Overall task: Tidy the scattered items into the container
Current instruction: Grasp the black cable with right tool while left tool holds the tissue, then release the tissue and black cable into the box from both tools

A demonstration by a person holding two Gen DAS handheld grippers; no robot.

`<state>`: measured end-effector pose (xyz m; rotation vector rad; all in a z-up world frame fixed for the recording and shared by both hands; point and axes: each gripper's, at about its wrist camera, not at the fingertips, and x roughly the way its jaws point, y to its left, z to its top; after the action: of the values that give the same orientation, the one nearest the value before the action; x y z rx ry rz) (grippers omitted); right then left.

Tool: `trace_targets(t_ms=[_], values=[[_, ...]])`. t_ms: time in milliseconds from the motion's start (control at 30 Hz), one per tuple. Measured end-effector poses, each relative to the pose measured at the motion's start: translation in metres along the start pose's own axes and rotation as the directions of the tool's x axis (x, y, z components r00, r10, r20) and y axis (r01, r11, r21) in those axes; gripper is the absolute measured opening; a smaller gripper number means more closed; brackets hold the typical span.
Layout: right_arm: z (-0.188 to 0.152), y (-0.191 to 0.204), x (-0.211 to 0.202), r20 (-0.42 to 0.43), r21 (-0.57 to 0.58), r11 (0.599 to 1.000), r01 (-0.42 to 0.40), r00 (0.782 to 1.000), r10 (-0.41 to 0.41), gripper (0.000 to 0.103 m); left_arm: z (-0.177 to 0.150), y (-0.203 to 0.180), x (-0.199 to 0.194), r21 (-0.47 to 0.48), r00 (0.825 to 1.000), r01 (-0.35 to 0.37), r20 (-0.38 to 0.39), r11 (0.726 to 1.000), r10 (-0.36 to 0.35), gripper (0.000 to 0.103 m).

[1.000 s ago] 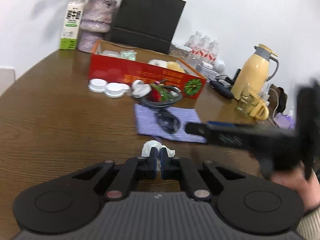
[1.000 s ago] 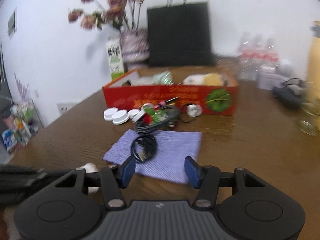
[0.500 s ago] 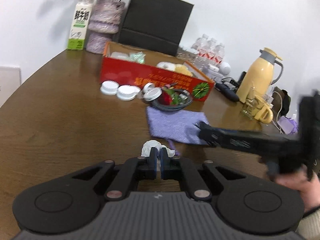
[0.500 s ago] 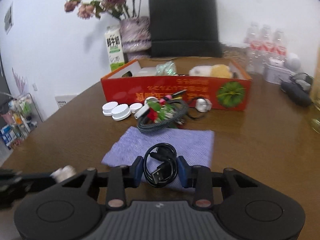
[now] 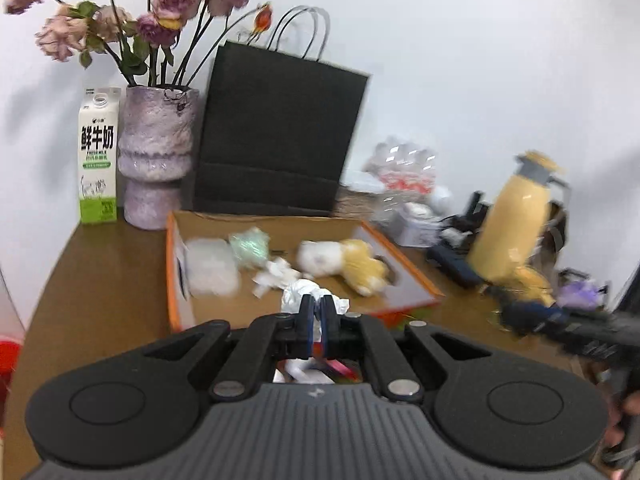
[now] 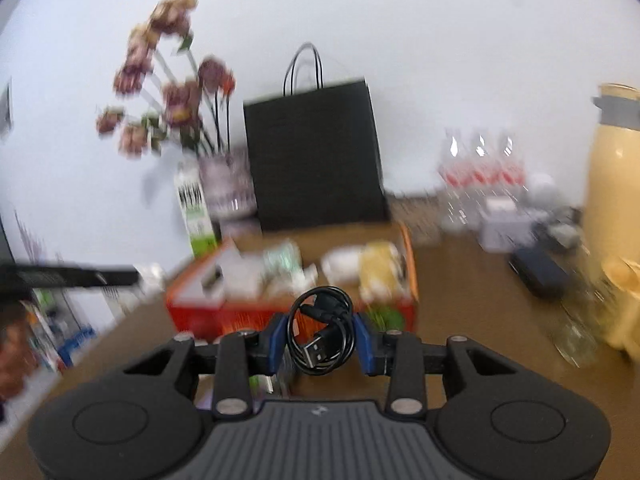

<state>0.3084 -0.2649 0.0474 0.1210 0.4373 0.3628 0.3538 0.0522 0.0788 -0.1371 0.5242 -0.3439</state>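
My left gripper (image 5: 317, 322) is shut on a crumpled white paper ball (image 5: 298, 294) and holds it above the near edge of the open red cardboard box (image 5: 174, 280). The box holds a plush toy (image 5: 348, 262), a green wrapper, a clear packet and paper scraps. My right gripper (image 6: 322, 338) is shut on a coiled black USB cable (image 6: 322, 332), raised in front of the same box (image 6: 192, 312). The right gripper's body shows blurred at the right of the left wrist view (image 5: 580, 328).
Behind the box stand a milk carton (image 5: 98, 156), a purple vase with dried flowers (image 5: 156, 160) and a black paper bag (image 5: 276, 136). A yellow thermos jug (image 5: 516, 220), water bottles (image 6: 480, 168) and dark gadgets sit at the right of the brown table.
Both grippers rose and moved forward toward the box. The right gripper closed on the cable and lifted it off the purple cloth. The left gripper carried the paper ball over the box edge.
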Motion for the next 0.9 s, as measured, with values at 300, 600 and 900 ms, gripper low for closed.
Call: trace_targets(t_ms=[300,600,900], values=[[0.067,-0.016,0.177,-0.191,0.01,0.998,-0.055,0.98,0.055,0.036,0.017,0.067,0.126,-0.113,0.988,-0.138,-0.088,0.984,0.129,0.005],[0.048,-0.011,0.273,-0.362,-0.029,1.0,0.005,0.932,-0.015,0.041,0.01,0.064,0.154,0.017,0.972,-0.187,-0.143,0.982,0.187,0.008],[0.051,-0.019,0.264,-0.334,0.056,0.998,-0.043,0.941,0.059,0.065,0.009,0.059,0.152,-0.004,0.982,-0.143,-0.126,0.99,0.142,0.042]])
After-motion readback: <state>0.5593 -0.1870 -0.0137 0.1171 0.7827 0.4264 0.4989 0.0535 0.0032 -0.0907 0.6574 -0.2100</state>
